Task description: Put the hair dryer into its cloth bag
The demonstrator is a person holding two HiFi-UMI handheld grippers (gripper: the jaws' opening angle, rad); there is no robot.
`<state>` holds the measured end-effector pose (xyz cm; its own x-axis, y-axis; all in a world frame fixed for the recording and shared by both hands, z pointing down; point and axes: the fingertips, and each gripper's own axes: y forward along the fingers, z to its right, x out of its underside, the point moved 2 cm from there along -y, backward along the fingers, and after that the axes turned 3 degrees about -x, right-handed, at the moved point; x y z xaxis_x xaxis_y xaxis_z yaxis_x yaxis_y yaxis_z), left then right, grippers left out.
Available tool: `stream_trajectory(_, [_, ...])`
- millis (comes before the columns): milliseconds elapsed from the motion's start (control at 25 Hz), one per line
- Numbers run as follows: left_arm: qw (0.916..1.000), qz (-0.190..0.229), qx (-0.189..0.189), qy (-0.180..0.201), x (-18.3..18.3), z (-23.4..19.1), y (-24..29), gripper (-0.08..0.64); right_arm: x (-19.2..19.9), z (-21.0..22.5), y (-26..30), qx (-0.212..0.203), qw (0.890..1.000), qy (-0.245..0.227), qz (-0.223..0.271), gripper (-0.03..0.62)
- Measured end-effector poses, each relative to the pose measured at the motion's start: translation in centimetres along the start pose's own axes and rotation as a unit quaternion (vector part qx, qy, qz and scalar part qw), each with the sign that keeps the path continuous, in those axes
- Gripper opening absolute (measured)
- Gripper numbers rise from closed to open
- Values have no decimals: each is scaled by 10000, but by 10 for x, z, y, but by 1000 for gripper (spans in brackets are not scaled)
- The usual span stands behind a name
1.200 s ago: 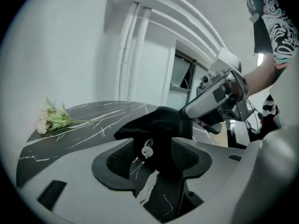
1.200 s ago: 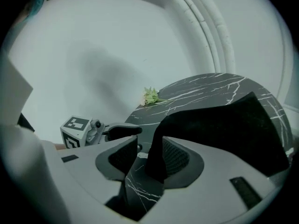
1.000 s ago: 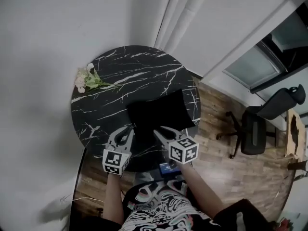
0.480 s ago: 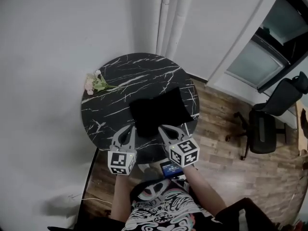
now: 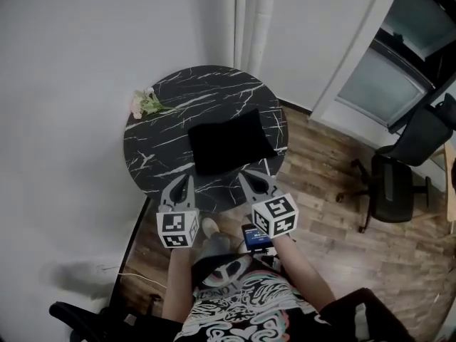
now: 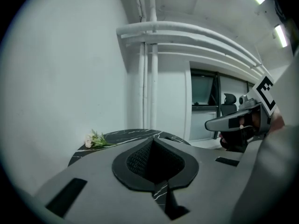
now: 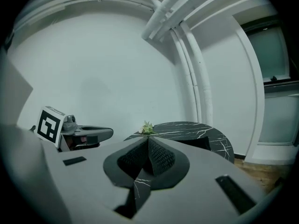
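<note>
left gripper [image 5: 183,182] and right gripper [image 5: 250,177] fingers clenched empty; cloth bag [image 5: 229,145] lies ahead.

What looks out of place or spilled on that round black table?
Nothing spilled or damaged. The black cloth bag lies in the middle of the table. Only the flower sprig seems odd: loose at the rim, no vase.

Layout on bench [image 5: 155,148], head view.
Centre: cloth bag [image 5: 229,141]; far-left rim: flowers [image 5: 144,103]; well apart to right, off bench: office chair [image 5: 395,187].
</note>
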<state>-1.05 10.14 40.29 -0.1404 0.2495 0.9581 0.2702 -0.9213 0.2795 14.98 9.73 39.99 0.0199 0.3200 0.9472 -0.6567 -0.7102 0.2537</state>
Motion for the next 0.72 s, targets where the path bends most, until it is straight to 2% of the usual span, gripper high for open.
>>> stream_trajectory(160, [9991, 122, -142, -375, 6, 10, -15, 14, 6, 0, -19, -60, 9999, -103, 33, 20])
stream_trajectory(280, [9973, 241, -317, -614, -1, 8, -19, 14, -3, 7, -29, 76, 9997, -173, 179, 20])
stream_trajectory(480, [9992, 186, -278, -237, -9, 12, -16, 14, -9, 15, -32, 262, 9989, -355, 162, 19])
stream_trajectory(720, [9987, 232, -118, -433, -7, 16, -20, 14, -12, 13, -32, 253, 9983, -491, 172, 18])
